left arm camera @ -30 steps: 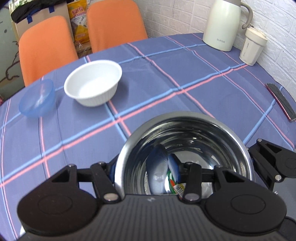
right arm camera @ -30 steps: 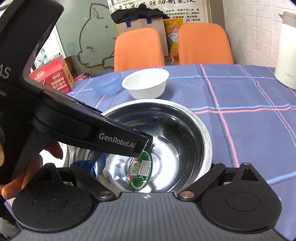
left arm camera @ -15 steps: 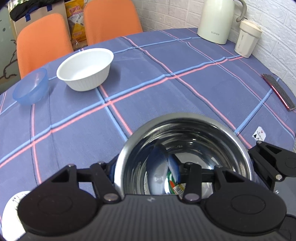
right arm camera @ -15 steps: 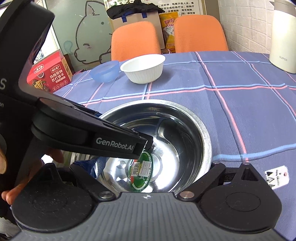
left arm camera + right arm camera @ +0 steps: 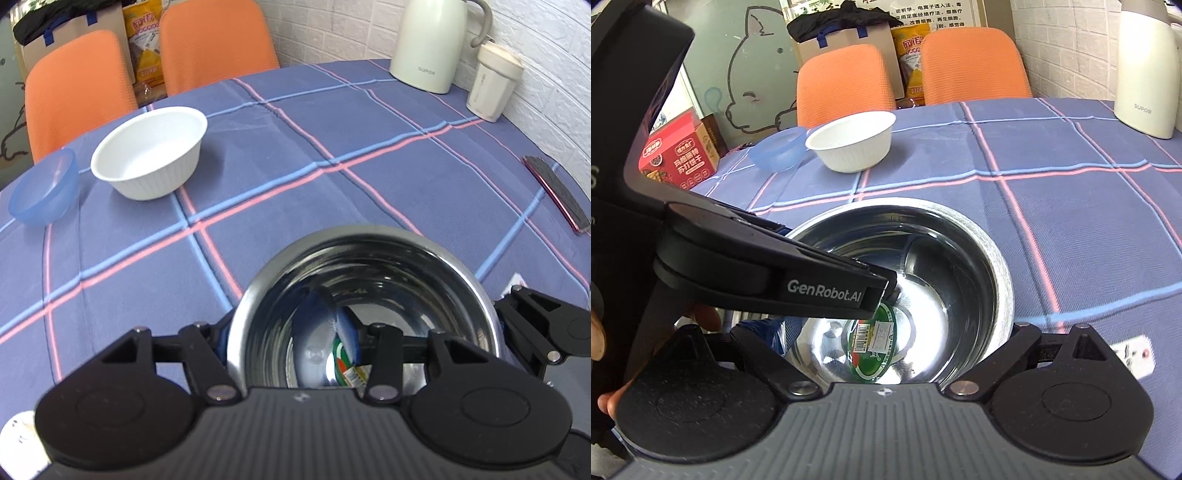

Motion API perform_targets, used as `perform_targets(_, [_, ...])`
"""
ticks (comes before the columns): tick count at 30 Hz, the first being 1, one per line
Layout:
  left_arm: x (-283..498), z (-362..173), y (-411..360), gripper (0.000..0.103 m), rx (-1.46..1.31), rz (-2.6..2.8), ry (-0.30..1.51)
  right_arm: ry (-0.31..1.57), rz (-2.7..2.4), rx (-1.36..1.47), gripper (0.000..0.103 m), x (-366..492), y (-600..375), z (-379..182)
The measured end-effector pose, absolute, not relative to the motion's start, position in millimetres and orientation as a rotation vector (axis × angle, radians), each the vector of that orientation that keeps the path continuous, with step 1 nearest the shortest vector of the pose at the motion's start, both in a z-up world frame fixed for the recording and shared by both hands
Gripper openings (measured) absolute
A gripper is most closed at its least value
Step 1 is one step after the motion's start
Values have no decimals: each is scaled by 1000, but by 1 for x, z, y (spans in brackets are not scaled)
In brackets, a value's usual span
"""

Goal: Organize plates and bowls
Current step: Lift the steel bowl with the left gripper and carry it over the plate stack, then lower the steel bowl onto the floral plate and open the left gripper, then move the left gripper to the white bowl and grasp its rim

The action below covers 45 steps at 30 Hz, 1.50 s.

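My left gripper (image 5: 291, 334) pinches the near rim of the steel bowl (image 5: 369, 280), one finger inside, one outside. My right gripper (image 5: 882, 325) stands wide around the bowl's near side; I cannot tell if its pads touch. Over the last second the white bowl (image 5: 149, 151) and blue bowl (image 5: 42, 188) have shifted in view, while the grip looks unchanged. I judge the steel bowl is nearing the counter (image 5: 369, 177), ready to take the others.

Small bowl (image 5: 43, 188) left of ribbed bowl (image 5: 149, 151).
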<state>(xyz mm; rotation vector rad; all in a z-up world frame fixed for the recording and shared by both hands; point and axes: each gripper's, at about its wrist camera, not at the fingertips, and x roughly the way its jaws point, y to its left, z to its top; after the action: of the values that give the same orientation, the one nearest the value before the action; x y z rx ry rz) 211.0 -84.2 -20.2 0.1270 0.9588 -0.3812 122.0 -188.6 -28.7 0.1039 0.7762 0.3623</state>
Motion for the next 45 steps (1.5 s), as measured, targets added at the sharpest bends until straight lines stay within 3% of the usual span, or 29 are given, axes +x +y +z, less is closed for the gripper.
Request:
perform_targets(3, [215, -24, -82, 52, 106, -383, 971, 779, 370, 96, 83, 129, -189, -31])
perform_targets(5, [211, -22, -80, 73, 123, -377, 941, 774, 373, 86, 82, 129, -190, -32])
perform_targets(6, [209, -20, -79, 74, 132, -371, 922, 773, 377, 91, 82, 129, -192, -32])
perform_targets(15, [186, 15, -63, 79, 132, -305, 784, 702, 313, 220, 82, 112, -229, -9])
perform_targets(23, [161, 34, -51, 89, 140, -225, 683, 675, 309, 203, 82, 105, -229, 3])
perform_targets(45, [206, 26, 41, 90, 41, -93, 737, 669, 376, 46, 82, 172, -183, 27])
